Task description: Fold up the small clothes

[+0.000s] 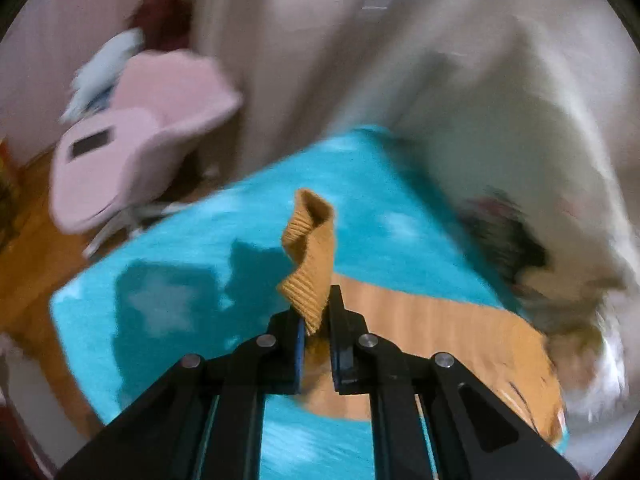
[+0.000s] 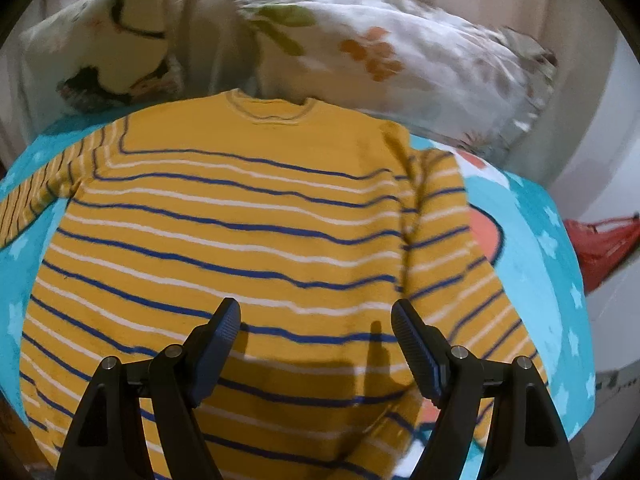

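Note:
A yellow sweater [image 2: 240, 240] with blue and white stripes lies flat on a turquoise blanket [image 2: 552, 264], neck towards the pillows. My right gripper [image 2: 316, 320] is open and empty, hovering over the sweater's lower middle. My left gripper [image 1: 316, 320] is shut on the sweater's ribbed cuff [image 1: 310, 248], which sticks up past the fingertips; the rest of that sleeve [image 1: 440, 332] trails to the right over the blanket [image 1: 180, 280]. The left wrist view is motion-blurred.
Patterned pillows [image 2: 400, 48] lie at the head of the bed beyond the sweater's collar. A pink chair [image 1: 132, 136] stands on the wooden floor [image 1: 28, 248] left of the bed. A red object [image 2: 604, 248] sits beyond the bed's right edge.

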`<state>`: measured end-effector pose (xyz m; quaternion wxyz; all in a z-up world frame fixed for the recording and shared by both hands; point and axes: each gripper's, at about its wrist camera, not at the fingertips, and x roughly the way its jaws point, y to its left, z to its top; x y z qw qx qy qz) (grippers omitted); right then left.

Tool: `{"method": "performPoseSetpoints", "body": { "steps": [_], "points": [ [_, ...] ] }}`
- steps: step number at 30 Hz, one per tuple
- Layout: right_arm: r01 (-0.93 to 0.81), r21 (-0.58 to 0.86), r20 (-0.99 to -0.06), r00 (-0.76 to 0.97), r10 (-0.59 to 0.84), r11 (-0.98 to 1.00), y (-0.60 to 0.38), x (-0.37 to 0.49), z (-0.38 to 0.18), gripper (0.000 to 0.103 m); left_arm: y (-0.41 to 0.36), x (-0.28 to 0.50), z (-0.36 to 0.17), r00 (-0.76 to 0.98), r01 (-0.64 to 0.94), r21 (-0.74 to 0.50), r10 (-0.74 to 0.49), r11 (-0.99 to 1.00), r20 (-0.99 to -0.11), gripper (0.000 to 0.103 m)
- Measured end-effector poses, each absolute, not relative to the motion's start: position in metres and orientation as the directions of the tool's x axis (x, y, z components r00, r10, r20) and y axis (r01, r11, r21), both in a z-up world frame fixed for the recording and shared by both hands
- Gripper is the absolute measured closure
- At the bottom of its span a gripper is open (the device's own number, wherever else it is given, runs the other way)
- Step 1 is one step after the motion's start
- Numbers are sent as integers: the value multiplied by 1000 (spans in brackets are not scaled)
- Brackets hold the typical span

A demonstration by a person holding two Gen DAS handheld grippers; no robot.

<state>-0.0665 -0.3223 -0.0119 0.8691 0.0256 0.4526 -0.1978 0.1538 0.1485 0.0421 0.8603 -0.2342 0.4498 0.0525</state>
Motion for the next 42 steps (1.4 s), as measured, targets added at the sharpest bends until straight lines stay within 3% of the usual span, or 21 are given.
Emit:
{"method": "performPoseSetpoints", "body": {
  "steps": [6, 10, 16, 20, 22, 25, 28, 33, 38, 42],
  "points": [
    [444, -26, -790, 540, -290, 896, -373, -81, 3, 21, -10, 158, 90, 576, 11, -427, -355, 904, -736, 94],
    [479, 36, -787, 554, -271, 877, -405, -96, 10, 21, -135, 164, 89, 470, 181, -478, -503, 859, -726, 94],
    [521, 44, -783, 548, -294, 853, -454, -134, 4, 21, -292, 153, 48, 271, 323, -523, -607, 789, -747, 94],
    [551, 48, -792, 529, -304, 833, -486, -157, -2, 21, -370, 137, -3, 166, 393, -453, -547, 800, -821, 91],
    [560, 50, -794, 524, -307, 827, -495, -163, -2, 21, -378, 133, -25, 122, 391, -425, -504, 816, -855, 84],
    [567, 59, -789, 530, -309, 822, -508, -166, 0, 21, -369, 125, -36, 74, 363, -453, -510, 814, -857, 81],
    [563, 81, -787, 542, -294, 822, -515, -161, 0, 21, -345, 110, -14, 68, 371, -502, -562, 781, -824, 62],
    [468, 189, -756, 631, -177, 863, -503, -125, 12, 21, -275, 75, 27, 233, 375, -362, -465, 853, -854, 45],
    [273, 381, -718, 690, 97, 883, -475, -48, 5, 21, -195, 44, 25, 295, 245, -288, -354, 926, -887, 44],
    [281, 449, -732, 660, 169, 848, -467, 8, -22, 21, -150, 19, 18, 324, 164, -237, -279, 958, -904, 44]
  ]
}}
